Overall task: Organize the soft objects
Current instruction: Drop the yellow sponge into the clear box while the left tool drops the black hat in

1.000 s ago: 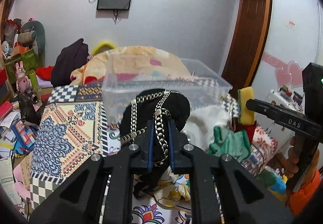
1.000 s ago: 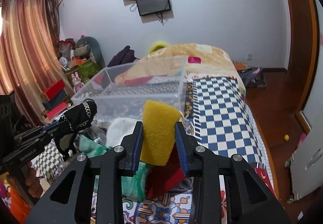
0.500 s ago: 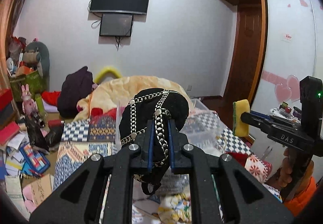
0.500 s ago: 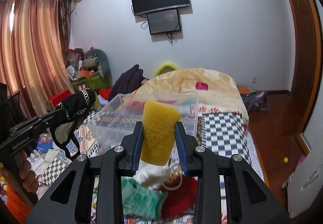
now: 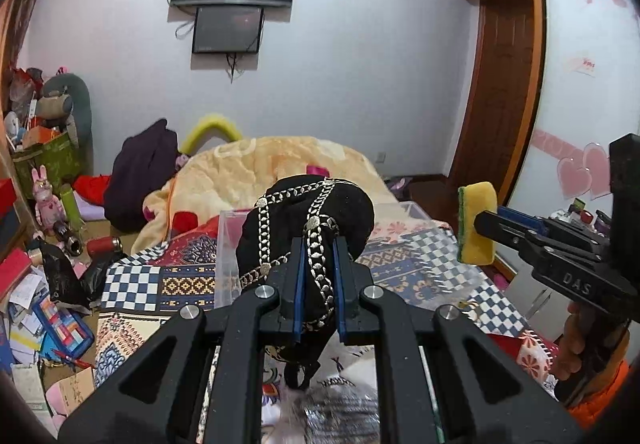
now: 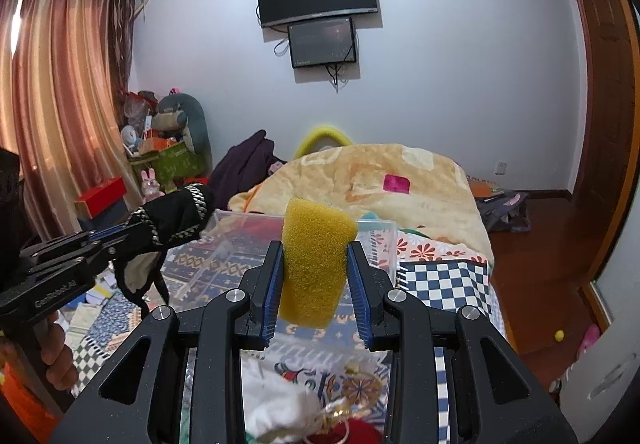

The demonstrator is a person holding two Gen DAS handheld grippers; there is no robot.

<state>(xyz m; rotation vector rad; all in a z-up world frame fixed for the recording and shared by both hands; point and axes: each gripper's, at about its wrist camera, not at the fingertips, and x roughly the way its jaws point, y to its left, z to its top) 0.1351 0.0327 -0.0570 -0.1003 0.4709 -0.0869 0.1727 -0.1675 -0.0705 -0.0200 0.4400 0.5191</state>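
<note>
Bedroom, cluttered bed (image 6: 448,276). Left tongs (image 5: 316,284) pinch black hat (image 5: 304,220), right tongs (image 6: 314,284) pinch sponge (image 6: 314,260); bin (image 6: 384,244) apparently unfilled, pile remains.

The left gripper (image 5: 317,280) is held level, pointing forward, with its two fingers (image 5: 297,284) pressed close together on a black chained cap (image 5: 308,220). The right gripper (image 6: 314,276) is likewise held level and raised, its blue-padded fingers (image 6: 269,284) clamped on the sides of a yellow sponge (image 6: 314,260). Each gripper is carried by a bare hand (image 5: 576,348) on its handle, with an orange sleeve seen at the wrist. The two grippers are kept side by side and apart.
</note>
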